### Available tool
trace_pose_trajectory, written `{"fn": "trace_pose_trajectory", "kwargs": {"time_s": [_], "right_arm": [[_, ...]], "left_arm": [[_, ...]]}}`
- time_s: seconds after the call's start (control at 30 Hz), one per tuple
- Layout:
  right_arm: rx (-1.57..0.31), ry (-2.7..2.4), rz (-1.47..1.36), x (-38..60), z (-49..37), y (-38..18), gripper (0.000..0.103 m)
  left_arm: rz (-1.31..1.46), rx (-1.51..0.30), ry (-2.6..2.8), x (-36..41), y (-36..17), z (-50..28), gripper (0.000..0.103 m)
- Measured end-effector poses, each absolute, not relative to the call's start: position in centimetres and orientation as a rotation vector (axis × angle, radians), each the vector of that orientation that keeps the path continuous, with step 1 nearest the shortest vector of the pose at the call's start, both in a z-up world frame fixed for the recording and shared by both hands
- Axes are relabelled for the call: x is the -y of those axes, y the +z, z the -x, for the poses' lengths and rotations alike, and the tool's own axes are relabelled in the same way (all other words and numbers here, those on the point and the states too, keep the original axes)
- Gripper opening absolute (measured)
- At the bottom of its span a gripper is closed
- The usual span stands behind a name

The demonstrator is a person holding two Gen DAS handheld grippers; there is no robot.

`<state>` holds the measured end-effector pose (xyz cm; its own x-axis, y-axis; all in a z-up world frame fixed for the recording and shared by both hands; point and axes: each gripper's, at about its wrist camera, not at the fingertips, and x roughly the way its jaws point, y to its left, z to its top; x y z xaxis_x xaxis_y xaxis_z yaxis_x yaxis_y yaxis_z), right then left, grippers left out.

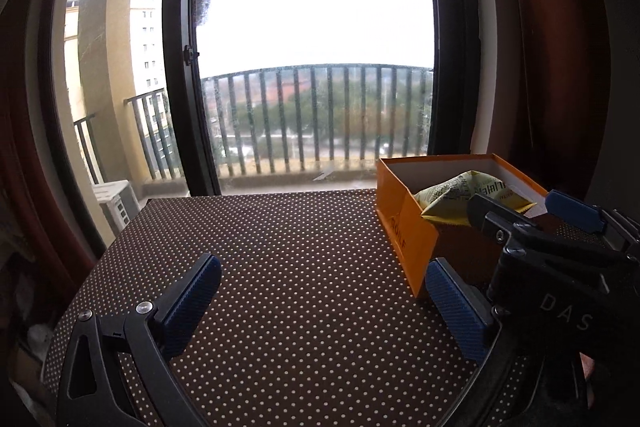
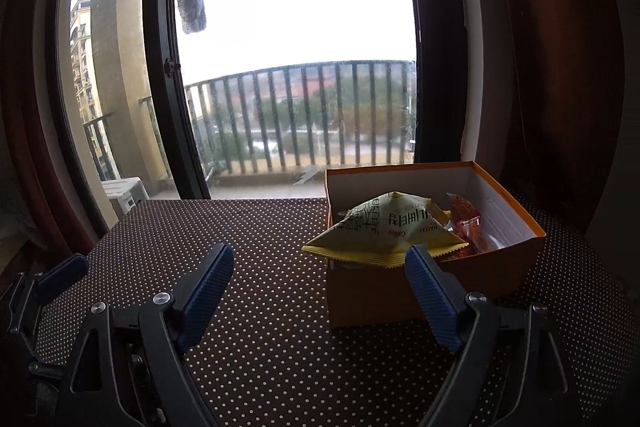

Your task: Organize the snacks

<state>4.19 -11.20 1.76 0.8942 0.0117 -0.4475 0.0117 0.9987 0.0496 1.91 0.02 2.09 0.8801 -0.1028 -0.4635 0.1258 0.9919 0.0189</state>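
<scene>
The snacks appear to be gathered already: the orange box (image 2: 424, 291) stands on the right part of the polka-dot table (image 2: 260, 227), and in it lies a yellow snack bag (image 2: 384, 231), puffed and riding high, its crimped near edge hanging out over the box's front wall. Behind it, toward the right inside wall, sits a red packet (image 2: 466, 223), and something pale lies further down in the box, too small and shaded to name. The rest of the tablecloth that either camera covers carries no loose snack, so the collecting looks finished or nearly so, though the table's right and near margins fall outside both views. Both tools are released and hold nothing. The left hand-held gripper (image 1: 320, 303) is spread wide over bare cloth left of the box, with only dotted fabric between its blue pads. The right hand-held gripper (image 2: 320, 291) is likewise spread, its right finger (image 2: 430, 297) in front of the box's near wall just under the overhanging bag edge, not pressing on it as far as can be seen. What may remain is tidying: pushing the yellow bag fully down inside the walls, should that count as part of the job.
</scene>
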Motion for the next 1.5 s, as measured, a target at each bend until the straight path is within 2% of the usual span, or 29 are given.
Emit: {"fn": "trace_pose_trajectory", "kwargs": {"time_s": [0.57,1.5], "right_arm": [[-0.383,-0.012,-0.017,9.2,2.1,1.5,0.091],[-0.340,-0.021,-0.025,10.2,4.4,2.6,0.091]], "left_arm": [[0.087,-0.467,-0.047,-3.4,2.2,2.7,0.103],[0.048,-0.427,-0.027,-3.0,2.6,4.4,0.103]]}}
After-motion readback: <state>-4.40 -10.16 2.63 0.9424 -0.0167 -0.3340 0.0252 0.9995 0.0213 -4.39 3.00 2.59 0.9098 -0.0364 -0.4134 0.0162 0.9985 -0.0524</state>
